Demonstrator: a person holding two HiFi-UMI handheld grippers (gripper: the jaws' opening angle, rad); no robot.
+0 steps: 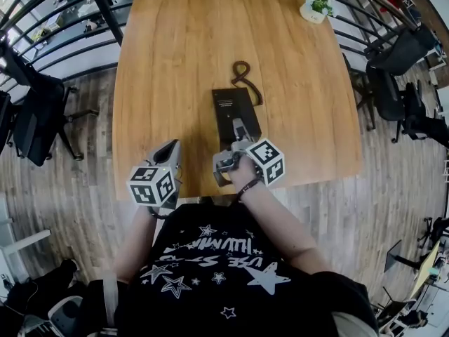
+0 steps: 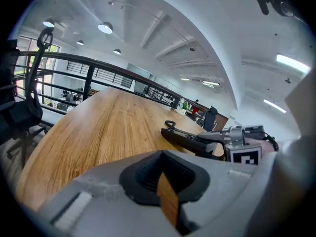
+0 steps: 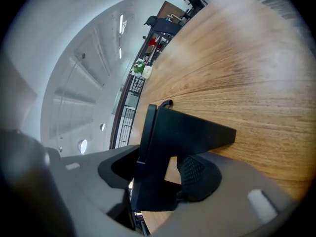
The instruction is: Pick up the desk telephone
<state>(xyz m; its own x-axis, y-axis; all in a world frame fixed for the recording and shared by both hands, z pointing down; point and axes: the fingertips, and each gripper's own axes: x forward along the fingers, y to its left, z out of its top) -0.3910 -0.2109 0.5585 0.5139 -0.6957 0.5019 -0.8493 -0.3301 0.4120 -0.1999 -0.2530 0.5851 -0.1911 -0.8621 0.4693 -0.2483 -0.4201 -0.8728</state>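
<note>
Wooden table, right gripper angled down, gripping desk telephone

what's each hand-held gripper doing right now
left hand-held gripper: closed, empty
right hand-held gripper: closed on the desk telephone

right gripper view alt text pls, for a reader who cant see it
A black telephone fills the centre, its near end between the jaws of the hand-held gripper, one jaw against each face. It lies on a wooden table that runs off to a railing and a small potted plant at the far edge.
</note>
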